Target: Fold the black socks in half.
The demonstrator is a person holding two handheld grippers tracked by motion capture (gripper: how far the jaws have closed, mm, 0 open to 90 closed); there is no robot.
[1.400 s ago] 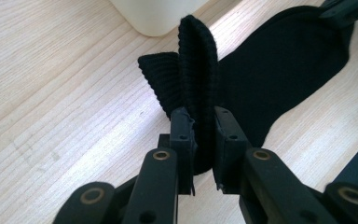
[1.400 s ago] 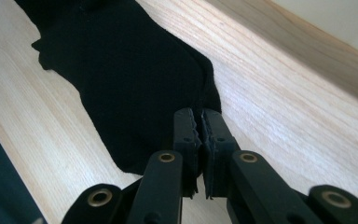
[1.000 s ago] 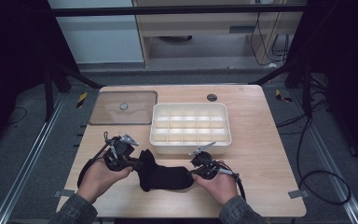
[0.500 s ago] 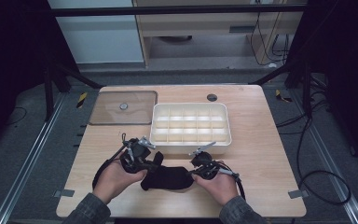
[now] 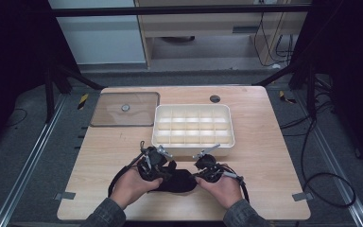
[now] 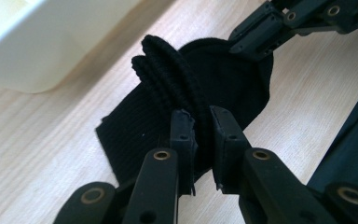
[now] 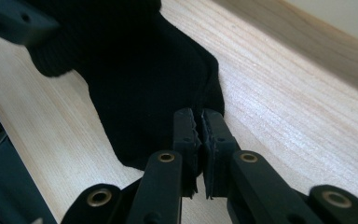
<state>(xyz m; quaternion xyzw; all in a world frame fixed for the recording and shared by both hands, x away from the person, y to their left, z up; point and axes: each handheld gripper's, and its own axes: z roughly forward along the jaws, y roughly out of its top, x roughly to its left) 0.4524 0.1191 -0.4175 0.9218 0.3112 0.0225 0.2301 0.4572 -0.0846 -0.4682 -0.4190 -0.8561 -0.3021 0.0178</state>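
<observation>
A black sock (image 5: 179, 180) lies on the wooden table near the front edge, between my two hands. My left gripper (image 5: 163, 168) is shut on its ribbed cuff (image 6: 168, 60), which is folded up and over the rest of the sock (image 6: 233, 79). The fabric is bunched between the left gripper's (image 6: 200, 126) pads. My right gripper (image 5: 201, 172) is shut on the sock's other end, and in its own view the right gripper (image 7: 200, 121) pinches a thin edge of the black sock (image 7: 140, 70). The two grippers are close together over the sock.
A white compartment box (image 5: 192, 125) stands just beyond the grippers, its wall (image 6: 42, 42) close on the left gripper's side. A clear lid (image 5: 125, 109) lies at the back left. A small dark round spot (image 5: 214, 99) sits near the far edge.
My left hand has moved right and slightly down toward the right gripper, carrying the sock's cuff and folding it over. The right hand has stayed put.
</observation>
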